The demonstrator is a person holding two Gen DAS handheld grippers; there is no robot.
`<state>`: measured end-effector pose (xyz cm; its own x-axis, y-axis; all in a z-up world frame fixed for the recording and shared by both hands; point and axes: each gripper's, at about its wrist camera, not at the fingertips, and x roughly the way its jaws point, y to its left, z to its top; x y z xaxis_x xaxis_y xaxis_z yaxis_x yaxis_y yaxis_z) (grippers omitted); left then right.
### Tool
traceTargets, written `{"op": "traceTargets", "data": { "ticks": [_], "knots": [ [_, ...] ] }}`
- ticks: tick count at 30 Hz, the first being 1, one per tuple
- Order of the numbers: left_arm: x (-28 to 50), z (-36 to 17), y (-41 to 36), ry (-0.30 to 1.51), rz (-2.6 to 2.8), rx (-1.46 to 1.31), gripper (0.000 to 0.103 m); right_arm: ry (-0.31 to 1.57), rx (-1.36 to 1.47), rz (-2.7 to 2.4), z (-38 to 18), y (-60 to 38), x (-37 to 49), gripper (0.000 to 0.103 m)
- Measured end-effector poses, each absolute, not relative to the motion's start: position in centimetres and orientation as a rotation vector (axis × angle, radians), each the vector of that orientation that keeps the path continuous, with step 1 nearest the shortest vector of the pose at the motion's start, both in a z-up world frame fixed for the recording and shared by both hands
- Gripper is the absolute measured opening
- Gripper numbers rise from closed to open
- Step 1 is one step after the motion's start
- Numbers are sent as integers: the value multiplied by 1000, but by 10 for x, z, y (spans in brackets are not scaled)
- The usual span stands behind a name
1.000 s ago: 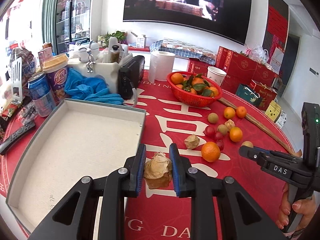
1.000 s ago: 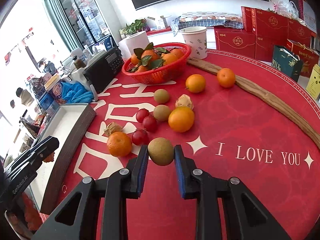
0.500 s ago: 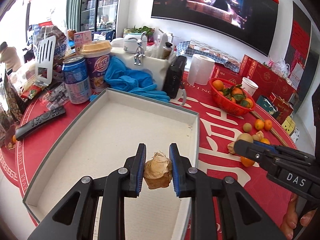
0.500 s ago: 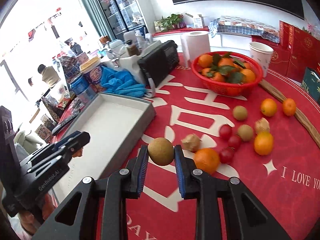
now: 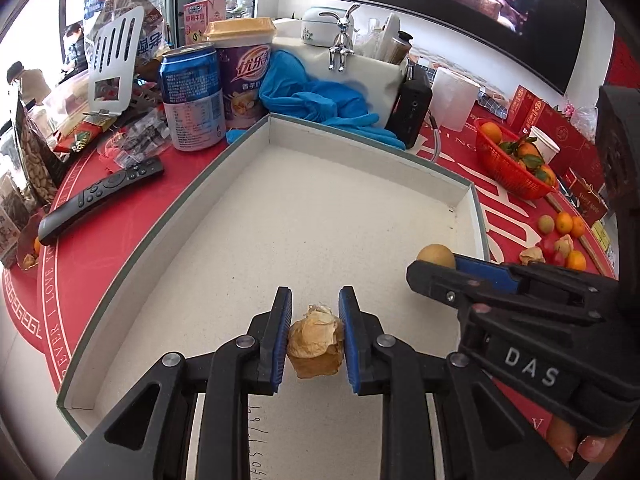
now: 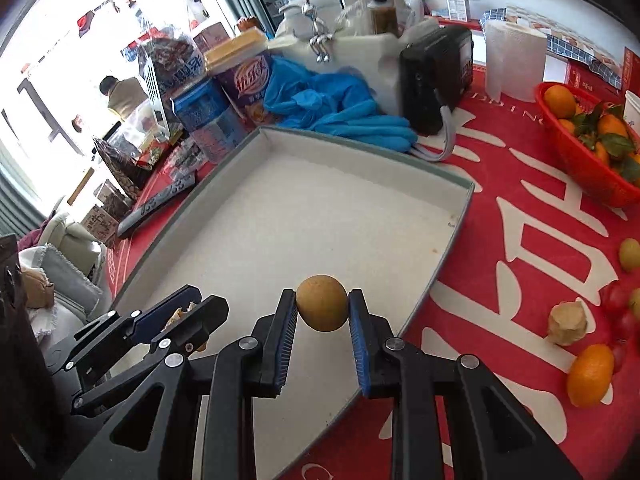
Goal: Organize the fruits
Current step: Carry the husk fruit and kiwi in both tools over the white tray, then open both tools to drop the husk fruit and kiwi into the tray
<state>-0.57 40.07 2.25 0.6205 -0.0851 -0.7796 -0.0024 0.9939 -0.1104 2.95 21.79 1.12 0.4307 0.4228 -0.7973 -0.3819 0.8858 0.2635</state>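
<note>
Both grippers hang over the tray [image 5: 460, 196], each carrying a fruit, so the step in hand looks like the drop-off. The left gripper [image 5: 314, 334] is clamped on a husked fruit [image 5: 315, 344], its papery skin pinched between the blue pads, above the tray's near end. The right gripper [image 6: 323, 312] is closed on a round brown fruit [image 6: 322, 303], held over the tray close to its right wall. The tray floor appears bare. More fruit lies on the red cloth [image 6: 520, 208] to the right, with a red basket [image 6: 592, 180] of oranges beyond. Next, each gripper probably needs lowering near the floor before letting go, since the round fruit could roll.
</note>
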Motion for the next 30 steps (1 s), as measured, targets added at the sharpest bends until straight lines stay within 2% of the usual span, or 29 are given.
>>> {"op": "traceTargets", "data": {
  "ticks": [12, 13, 15, 17, 18, 19, 20, 22, 30],
  "knots": [
    [-9, 26, 408, 878, -21, -88, 29, 998, -92, 444, 17, 222, 6, 27],
    [-10, 26, 408, 875, -15, -88, 31, 984, -102, 441, 19, 226, 7, 27],
    [-10, 28, 409, 870, -2, -91, 50, 949, -123, 433, 25, 228, 6, 27],
    [-10, 30, 414, 857, 49, -95, 63, 939, -140, 425, 29, 230, 6, 30],
    [-11, 31, 418, 848, 70, -100, 70, 932, -145, 406, 32, 227, 7, 34],
    [-11, 33, 423, 840, 91, -112, 75, 920, -146, 381, 34, 224, 8, 51],
    [-11, 34, 427, 831, 93, -132, 86, 902, -139, 345, 38, 217, 9, 77],
    [-14, 37, 432, 812, 79, -173, 87, 865, -83, 311, 47, 197, 9, 103],
    [-22, 48, 396, 748, -7, -108, 87, 839, 42, 179, 61, 118, -13, 103]
  ]
}}
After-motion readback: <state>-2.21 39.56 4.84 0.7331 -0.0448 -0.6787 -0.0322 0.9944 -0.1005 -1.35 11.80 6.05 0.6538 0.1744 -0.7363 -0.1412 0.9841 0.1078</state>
